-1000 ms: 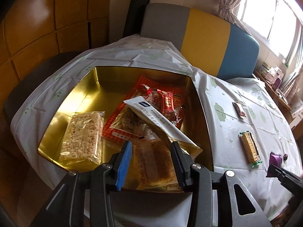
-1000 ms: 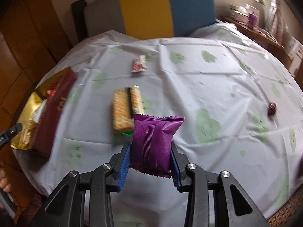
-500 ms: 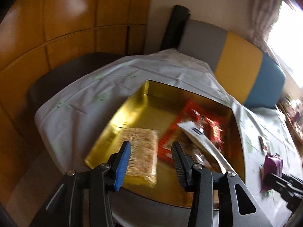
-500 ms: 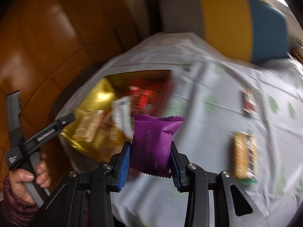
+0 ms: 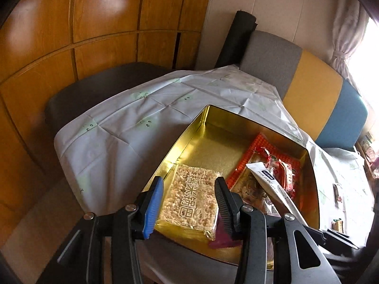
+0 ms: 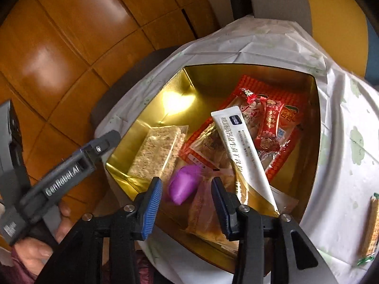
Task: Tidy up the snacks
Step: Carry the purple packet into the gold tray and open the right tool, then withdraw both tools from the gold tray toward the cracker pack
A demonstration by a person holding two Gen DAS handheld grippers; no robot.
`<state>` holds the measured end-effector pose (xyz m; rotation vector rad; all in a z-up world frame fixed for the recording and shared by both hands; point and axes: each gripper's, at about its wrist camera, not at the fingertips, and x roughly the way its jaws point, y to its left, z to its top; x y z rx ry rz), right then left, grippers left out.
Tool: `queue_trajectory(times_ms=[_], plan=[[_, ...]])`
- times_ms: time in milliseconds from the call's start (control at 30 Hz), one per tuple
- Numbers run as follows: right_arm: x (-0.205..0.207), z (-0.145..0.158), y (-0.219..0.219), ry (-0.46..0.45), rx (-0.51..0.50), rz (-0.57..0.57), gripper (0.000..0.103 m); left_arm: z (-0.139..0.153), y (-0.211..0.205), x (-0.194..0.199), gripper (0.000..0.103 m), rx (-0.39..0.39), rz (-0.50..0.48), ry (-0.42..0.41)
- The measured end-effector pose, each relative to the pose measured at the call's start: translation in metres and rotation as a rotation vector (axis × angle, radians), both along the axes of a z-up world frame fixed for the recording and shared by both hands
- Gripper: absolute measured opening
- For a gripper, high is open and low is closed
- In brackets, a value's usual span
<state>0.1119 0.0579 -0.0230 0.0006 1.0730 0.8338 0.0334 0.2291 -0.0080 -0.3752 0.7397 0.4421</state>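
Note:
A gold tin (image 5: 208,118) (image 6: 146,127) sits at the table's corner and holds a rice cracker pack (image 5: 189,198) (image 6: 156,151), red packets (image 5: 281,165) (image 6: 270,127) and a white stick pack (image 5: 277,187) (image 6: 239,151). My right gripper (image 6: 187,202) is open above the tin's near edge. The purple snack packet (image 6: 183,183), blurred, is just beyond its fingertips, free of them, over the tin; it also shows in the left wrist view (image 5: 223,237). My left gripper (image 5: 189,206) is open and empty above the tin's near-left corner.
A wafer pack (image 6: 370,224) and a small wrapped snack (image 5: 337,191) lie on the white tablecloth (image 5: 123,137) to the right. A grey, yellow and blue chair (image 5: 305,82) stands behind the table. Wood panelling (image 5: 71,35) lies to the left.
My right gripper carried the purple packet leftward from the table to over the tin, then opened and let it go. My left gripper swung left and stayed open.

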Motion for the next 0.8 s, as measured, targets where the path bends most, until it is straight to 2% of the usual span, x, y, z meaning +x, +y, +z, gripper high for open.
queue_trajectory(times_ms=[133,500,800], plan=[[0.004,-0.005,-0.014,-0.007,-0.025,-0.04,0.044,-0.003,-0.006,0.001,0.046,0.003,-0.014,0.013],[0.003,0.013,-0.091,-0.076,-0.034,-0.216,0.044,0.001,-0.034,0.005,0.049,0.049,-0.092,0.014],[0.015,0.02,-0.167,-0.121,-0.14,-0.358,0.044,0.009,-0.064,0.008,0.052,0.074,-0.194,0.009]])
